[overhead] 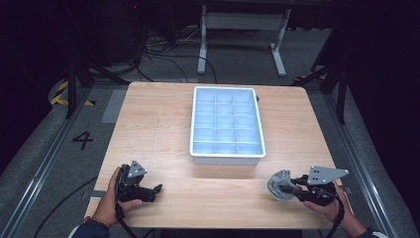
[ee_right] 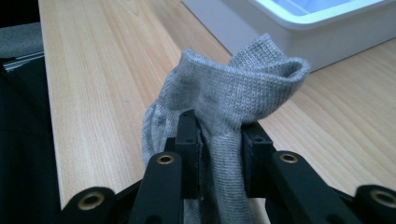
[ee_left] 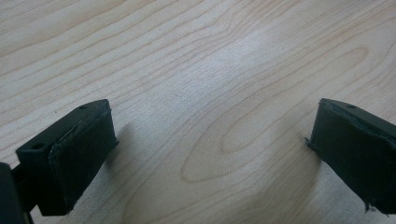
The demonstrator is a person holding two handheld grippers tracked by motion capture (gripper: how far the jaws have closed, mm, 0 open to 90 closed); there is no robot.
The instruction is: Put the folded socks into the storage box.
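Note:
A grey knitted sock hangs bunched at the tip of my right gripper, near the table's front right. In the right gripper view the sock is pinched between the two black jaws, its folded cuff rising above my right gripper. My left gripper rests low at the front left, pointing right. In the left gripper view, my left gripper has its jaws wide apart over bare wood, nothing between them. A white compartment tray sits at the table's centre.
The tray's several compartments look unfilled. The wooden table has open surface left and right of the tray. A white tray wall stands close ahead of the sock. A white frame stand and cables lie on the floor beyond.

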